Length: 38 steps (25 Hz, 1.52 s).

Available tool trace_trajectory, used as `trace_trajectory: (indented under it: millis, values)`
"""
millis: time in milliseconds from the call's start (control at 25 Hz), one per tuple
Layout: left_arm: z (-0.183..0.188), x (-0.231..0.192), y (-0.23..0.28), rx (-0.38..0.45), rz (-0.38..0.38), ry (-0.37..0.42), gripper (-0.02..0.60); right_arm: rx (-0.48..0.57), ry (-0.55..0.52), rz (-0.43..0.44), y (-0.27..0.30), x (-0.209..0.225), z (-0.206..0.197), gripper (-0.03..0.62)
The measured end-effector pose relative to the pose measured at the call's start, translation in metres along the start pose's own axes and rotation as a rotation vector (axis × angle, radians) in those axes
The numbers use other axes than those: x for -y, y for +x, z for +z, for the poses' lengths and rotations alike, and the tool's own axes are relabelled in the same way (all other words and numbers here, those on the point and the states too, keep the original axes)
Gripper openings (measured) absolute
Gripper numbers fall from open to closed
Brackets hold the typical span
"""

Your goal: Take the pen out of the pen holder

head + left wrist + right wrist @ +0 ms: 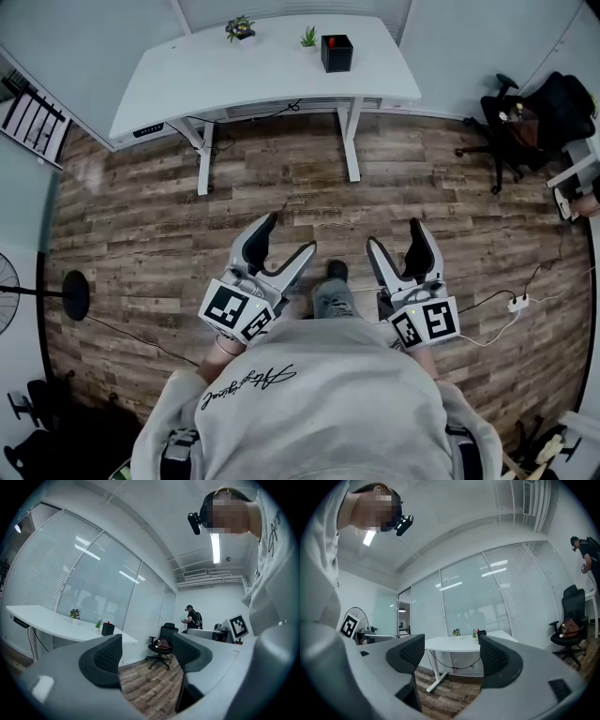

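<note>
So the big thing here is the white desk [262, 75], and everything that matters sits on it. Both grippers are well back from the desk, out over the wood floor. The left gripper [290, 234] and right gripper [395, 234] are both spread wide open with nothing between the jaws.

The black pen holder [337, 52] stands at the desk's far edge, a bit right of its middle, just beside two small potted plants [308, 37]. The pen [330, 40] is only a red tip poking out the top. I'd guess it stands roughly upright, so it needs a straight lift up.

The holder lies dead ahead, across the floor and the desk's depth. Neither gripper looks clearly nearer, but the right one is aimed almost straight at it, so I'd go with that.
</note>
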State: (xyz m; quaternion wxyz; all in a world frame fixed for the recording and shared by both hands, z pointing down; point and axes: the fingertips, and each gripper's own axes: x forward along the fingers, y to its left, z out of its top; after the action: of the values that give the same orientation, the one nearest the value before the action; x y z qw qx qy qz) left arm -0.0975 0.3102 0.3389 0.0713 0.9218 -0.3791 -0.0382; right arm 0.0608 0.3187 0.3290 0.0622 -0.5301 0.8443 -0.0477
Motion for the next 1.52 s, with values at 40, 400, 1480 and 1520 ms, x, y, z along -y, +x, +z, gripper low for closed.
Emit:
trace_trajectory:
  millis: [40,400,1480,1520]
  values:
    - [0.002,-0.004,0.007,0.004,-0.002,0.001,0.325,0.001,-0.001,-0.003,0.006,0.006,0.001,0.351]
    - [0.020,-0.039,0.081,0.019,-0.010,0.007,0.325,0.021,0.006,-0.018,0.062,0.063,0.016,0.351]
    - [0.029,-0.095,0.202,0.053,0.115,0.026,0.325,0.002,0.024,0.106,0.172,0.172,0.022,0.351]
    - [0.029,-0.096,0.202,0.052,0.116,0.025,0.325,0.003,0.026,0.109,0.173,0.172,0.022,0.351]
